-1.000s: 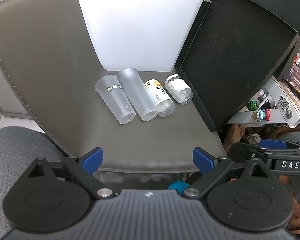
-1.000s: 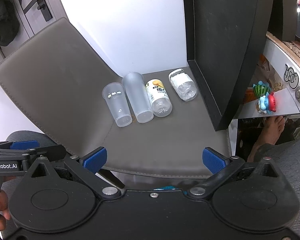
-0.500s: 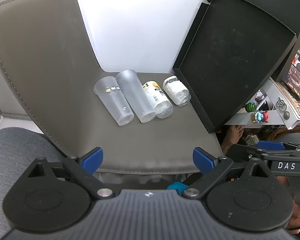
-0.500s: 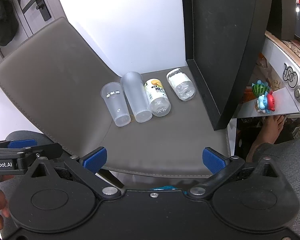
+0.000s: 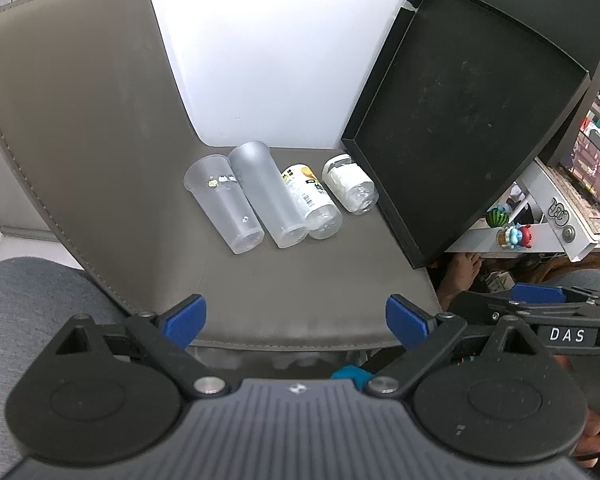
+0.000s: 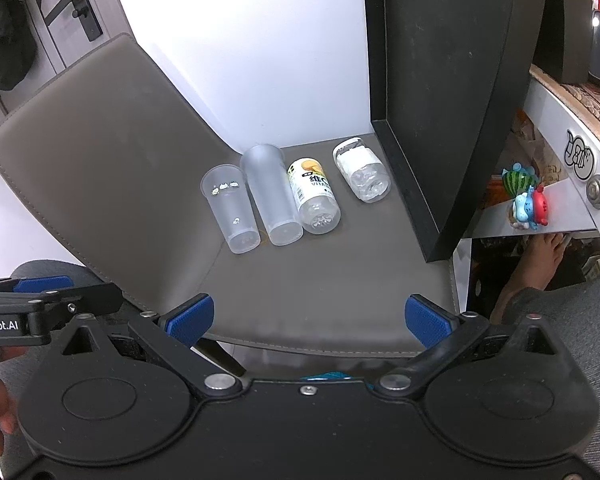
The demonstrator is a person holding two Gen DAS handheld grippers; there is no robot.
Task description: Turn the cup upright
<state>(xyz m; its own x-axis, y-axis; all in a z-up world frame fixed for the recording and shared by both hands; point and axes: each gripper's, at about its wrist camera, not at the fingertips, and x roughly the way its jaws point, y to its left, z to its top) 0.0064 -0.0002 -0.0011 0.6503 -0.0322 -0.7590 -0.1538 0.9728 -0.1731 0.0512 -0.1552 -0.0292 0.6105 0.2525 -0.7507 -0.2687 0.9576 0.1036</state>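
Note:
Two clear plastic cups lie on their sides on the grey chair seat (image 5: 300, 300): a smaller one with tiny printed figures (image 5: 224, 204) (image 6: 231, 208) and a taller frosted one (image 5: 268, 196) (image 6: 271, 196) touching it on its right. Their mouths face the back wall. My left gripper (image 5: 296, 320) is open and empty above the seat's front edge. My right gripper (image 6: 310, 318) is open and empty, also at the front edge. Both are well short of the cups.
Two plastic bottles lie right of the cups: one with a yellow label (image 5: 314, 204) (image 6: 314, 196), one with a white label (image 5: 352, 190) (image 6: 362, 176). A black tray (image 5: 460, 116) (image 6: 440, 100) leans upright at the seat's right. A white desk with small figurines (image 6: 526, 200) stands further right.
Both grippers have drifted slightly; the cups and bottles appear a little further away and lower left. Nothing was touched.

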